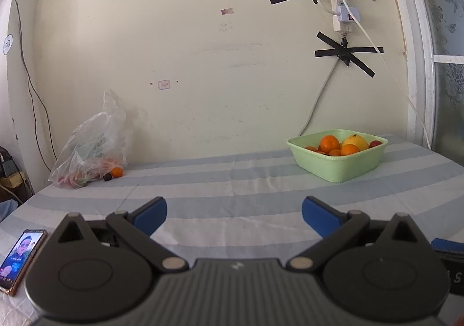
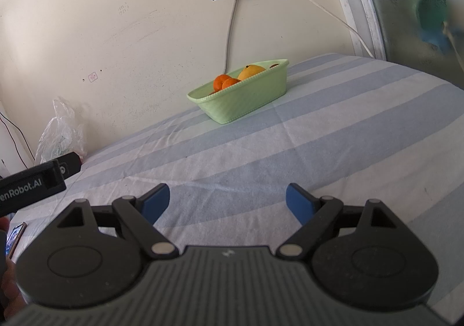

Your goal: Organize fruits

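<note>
A pale green basket [image 1: 345,169] stands at the back right of the striped table, holding oranges [image 1: 329,143], a yellow fruit [image 1: 356,141] and a small red fruit [image 1: 376,143]. A loose orange [image 1: 117,171] and a small dark fruit [image 1: 107,177] lie by a clear plastic bag [image 1: 90,152] at the back left. My left gripper [image 1: 234,210] hangs open over bare cloth, nothing between its blue pads. In the right wrist view the green basket [image 2: 240,103] sits ahead with oranges [image 2: 226,82] showing. My right gripper [image 2: 227,200] is open and empty, well short of the basket.
A phone [image 1: 20,259] with a lit screen lies at the near left edge. The wall behind carries taped cables and a power strip [image 1: 342,10]. A window frame [image 1: 417,50] bounds the right side. The other gripper's black body [image 2: 34,184] juts in at the left.
</note>
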Available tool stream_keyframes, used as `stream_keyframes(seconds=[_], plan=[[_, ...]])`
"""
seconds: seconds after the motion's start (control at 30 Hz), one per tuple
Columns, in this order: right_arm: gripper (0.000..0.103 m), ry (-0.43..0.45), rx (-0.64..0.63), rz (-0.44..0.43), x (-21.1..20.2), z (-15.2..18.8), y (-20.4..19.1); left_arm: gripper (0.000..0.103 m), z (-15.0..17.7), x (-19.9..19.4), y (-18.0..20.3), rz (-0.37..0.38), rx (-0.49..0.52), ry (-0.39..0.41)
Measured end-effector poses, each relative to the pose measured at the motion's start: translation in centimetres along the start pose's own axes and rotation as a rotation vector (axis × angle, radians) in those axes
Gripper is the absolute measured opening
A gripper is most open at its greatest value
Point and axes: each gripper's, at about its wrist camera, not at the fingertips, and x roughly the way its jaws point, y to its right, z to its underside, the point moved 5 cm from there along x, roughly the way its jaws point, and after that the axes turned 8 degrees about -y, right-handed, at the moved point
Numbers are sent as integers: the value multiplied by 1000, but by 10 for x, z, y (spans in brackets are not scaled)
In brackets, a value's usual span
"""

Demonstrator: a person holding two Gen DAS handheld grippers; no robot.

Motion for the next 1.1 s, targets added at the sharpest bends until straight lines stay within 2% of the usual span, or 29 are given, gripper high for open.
stream_keyframes(seconds=[1.1], plan=[[89, -1, -1, 2, 0, 0, -1, 103, 1, 1, -2, 20, -13, -20]])
